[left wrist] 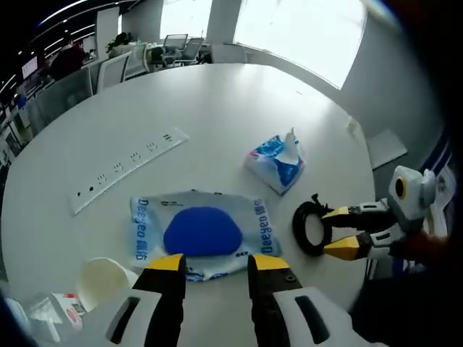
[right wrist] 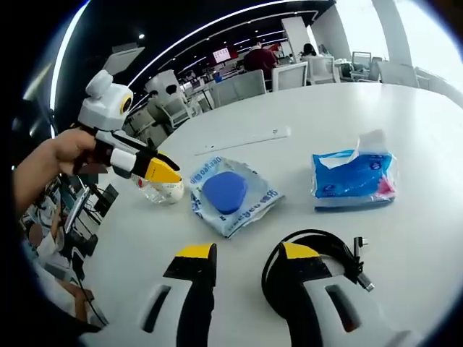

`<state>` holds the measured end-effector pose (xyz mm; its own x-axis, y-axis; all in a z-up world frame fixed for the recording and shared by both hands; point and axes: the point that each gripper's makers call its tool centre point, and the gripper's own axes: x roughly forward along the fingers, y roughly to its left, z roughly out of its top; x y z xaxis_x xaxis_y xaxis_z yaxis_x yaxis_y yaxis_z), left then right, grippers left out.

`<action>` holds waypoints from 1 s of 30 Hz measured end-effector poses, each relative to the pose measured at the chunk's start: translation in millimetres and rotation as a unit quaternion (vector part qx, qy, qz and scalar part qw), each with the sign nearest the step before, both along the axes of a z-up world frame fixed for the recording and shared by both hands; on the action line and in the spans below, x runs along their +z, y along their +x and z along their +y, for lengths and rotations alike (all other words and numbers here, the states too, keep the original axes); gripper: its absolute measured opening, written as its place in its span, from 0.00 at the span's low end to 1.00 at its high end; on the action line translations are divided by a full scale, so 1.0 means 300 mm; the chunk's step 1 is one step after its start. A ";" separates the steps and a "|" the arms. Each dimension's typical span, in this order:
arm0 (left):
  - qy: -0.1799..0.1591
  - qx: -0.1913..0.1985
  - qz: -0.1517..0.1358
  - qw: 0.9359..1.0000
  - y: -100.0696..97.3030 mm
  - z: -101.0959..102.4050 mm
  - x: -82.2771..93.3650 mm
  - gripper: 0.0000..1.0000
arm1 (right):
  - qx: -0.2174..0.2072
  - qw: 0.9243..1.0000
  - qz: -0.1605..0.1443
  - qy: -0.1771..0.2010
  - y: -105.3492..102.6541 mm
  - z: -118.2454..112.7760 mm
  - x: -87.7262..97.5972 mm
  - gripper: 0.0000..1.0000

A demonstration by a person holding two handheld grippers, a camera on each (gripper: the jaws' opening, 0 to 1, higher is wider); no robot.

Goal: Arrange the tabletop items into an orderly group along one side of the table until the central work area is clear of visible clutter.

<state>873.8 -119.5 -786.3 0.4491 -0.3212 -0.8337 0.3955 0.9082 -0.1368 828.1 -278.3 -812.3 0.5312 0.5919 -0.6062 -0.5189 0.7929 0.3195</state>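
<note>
A flat wet-wipes pack (left wrist: 202, 231) with a blue lid lies just ahead of my left gripper (left wrist: 218, 264), which is open with nothing between its jaws. To its right sits a blue tissue pack (left wrist: 277, 160). A black coiled cable (left wrist: 311, 228) lies at the tips of my right gripper (left wrist: 338, 232), which comes in from the right. In the right gripper view my right gripper (right wrist: 246, 251) is open, the cable coil (right wrist: 325, 242) lies against its right jaw, and the wipes pack (right wrist: 231, 194) and tissue pack (right wrist: 354, 177) lie beyond. My left gripper (right wrist: 165, 173) hovers over a clear cup (right wrist: 163, 191).
On the round white table (left wrist: 217, 101), a white power strip (left wrist: 130, 170) lies behind the wipes. The cup (left wrist: 101, 278) sits near the table edge with papers beside it. Office chairs (right wrist: 239, 87) and desks stand beyond the table. A hand (right wrist: 65, 152) holds the left gripper.
</note>
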 end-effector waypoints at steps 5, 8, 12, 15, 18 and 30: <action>0.014 -0.012 0.009 1.000 0.037 0.036 -0.004 0.32 | 0.000 1.000 0.005 0.007 0.009 0.032 0.005 0.35; 0.013 -0.009 0.014 1.000 0.064 0.060 -0.013 0.32 | -0.003 1.000 0.009 0.013 0.019 0.048 0.004 0.36; 0.027 -0.015 0.015 0.999 0.091 0.087 -0.022 0.34 | -0.004 1.000 0.010 0.010 0.025 0.058 -0.004 0.37; 0.036 -0.014 0.023 0.999 0.116 0.114 -0.039 0.35 | -0.005 1.000 0.016 0.012 0.028 0.068 -0.017 0.37; 0.050 -0.019 0.034 0.998 0.135 0.140 -0.060 0.35 | -0.009 1.000 0.024 0.013 0.032 0.079 -0.034 0.37; 0.084 -0.015 0.065 0.994 0.170 0.210 -0.150 0.31 | -0.009 0.999 0.040 0.000 0.032 0.118 -0.075 0.30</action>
